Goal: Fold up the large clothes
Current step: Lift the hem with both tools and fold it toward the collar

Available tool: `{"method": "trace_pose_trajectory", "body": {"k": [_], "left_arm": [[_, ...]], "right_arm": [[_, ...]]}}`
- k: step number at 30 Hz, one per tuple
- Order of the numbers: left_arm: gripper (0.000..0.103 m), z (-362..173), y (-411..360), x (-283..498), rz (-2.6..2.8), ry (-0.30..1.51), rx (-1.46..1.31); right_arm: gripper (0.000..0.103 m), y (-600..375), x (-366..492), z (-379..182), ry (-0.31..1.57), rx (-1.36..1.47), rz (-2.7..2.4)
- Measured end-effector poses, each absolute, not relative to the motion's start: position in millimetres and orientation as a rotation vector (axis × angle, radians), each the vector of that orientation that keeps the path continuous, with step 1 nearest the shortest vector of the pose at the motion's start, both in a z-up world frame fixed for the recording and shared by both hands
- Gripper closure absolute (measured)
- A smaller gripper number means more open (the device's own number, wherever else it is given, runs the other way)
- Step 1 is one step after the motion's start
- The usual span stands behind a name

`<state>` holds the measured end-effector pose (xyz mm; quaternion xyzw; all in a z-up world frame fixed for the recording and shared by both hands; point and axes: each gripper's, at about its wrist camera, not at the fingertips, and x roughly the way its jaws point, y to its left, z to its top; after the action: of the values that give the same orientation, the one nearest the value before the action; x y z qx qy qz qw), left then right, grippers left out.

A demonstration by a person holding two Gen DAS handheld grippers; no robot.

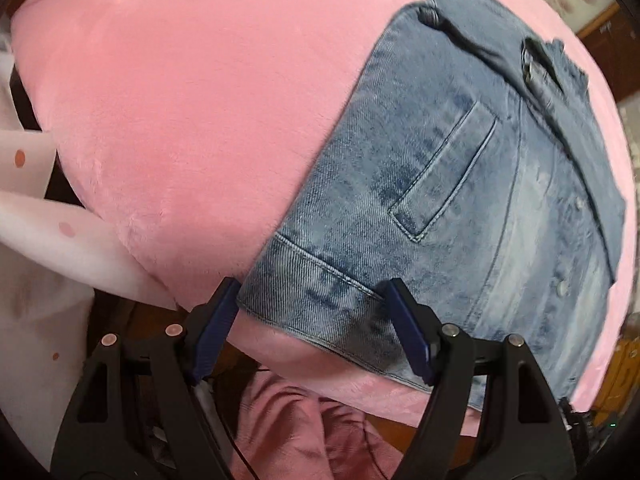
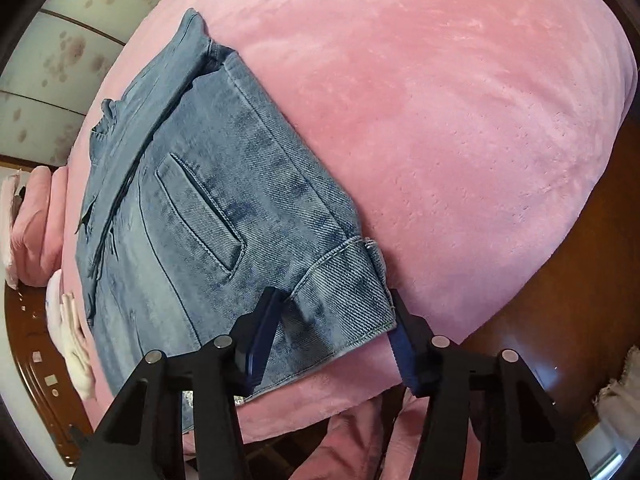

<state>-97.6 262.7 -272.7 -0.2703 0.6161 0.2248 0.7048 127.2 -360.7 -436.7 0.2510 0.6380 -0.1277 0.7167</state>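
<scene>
Lying partly folded on a pink blanket [image 1: 180, 120], a denim jacket [image 1: 460, 208] appears roughly midway through being tidied: its sides look already turned in to form a narrow rectangle with a slanted pocket [image 1: 444, 172] on top, while the lengthwise fold from hem to collar seems not yet made. The left gripper [image 1: 312, 312] hangs spread wide at one lower corner of the hem, its jaws straddling the band but clamped on nothing; the right gripper [image 2: 334, 312] is likewise released at the opposite corner, jaws either side of the hem band [image 2: 348, 300], the cloth between them but not pinched. Both seem poised to close and lift the bottom edge. Only the left view shows the buttons [image 1: 562, 288] along the front and white spotted fabric [image 1: 36, 240] beside the bed; only the right view shows the wooden bed frame [image 2: 32, 352], stacked pink bedding [image 2: 38, 208] and a floral panel [image 2: 80, 40] behind
</scene>
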Motion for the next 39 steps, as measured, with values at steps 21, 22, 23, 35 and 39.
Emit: {"method": "trace_pose_trajectory", "body": {"k": [21, 22, 23, 35, 39], "left_arm": [[0.092, -152.2, 221.9, -10.5, 0.101, 1.000, -0.744], [0.092, -145.2, 219.7, -0.4, 0.079, 0.984, -0.750], [0.092, -137.3, 217.8, 7.7, 0.059, 0.966, -0.755], [0.093, -71.1, 264.3, 142.9, -0.014, 0.780, -0.915], [0.093, -83.6, 267.7, 152.6, -0.042, 0.836, -0.864]], "right_arm": [[0.090, -246.7, 173.7, -332.4, 1.148, 0.663, 0.045], [0.092, -234.9, 181.8, -323.9, 1.113, 0.667, 0.078], [0.093, -223.2, 190.4, -315.6, 1.078, 0.670, 0.108], [0.103, -151.0, 308.8, -253.8, 0.936, 0.607, 0.145], [0.099, -152.3, 328.1, -284.7, 1.237, 0.387, -0.062]]}}
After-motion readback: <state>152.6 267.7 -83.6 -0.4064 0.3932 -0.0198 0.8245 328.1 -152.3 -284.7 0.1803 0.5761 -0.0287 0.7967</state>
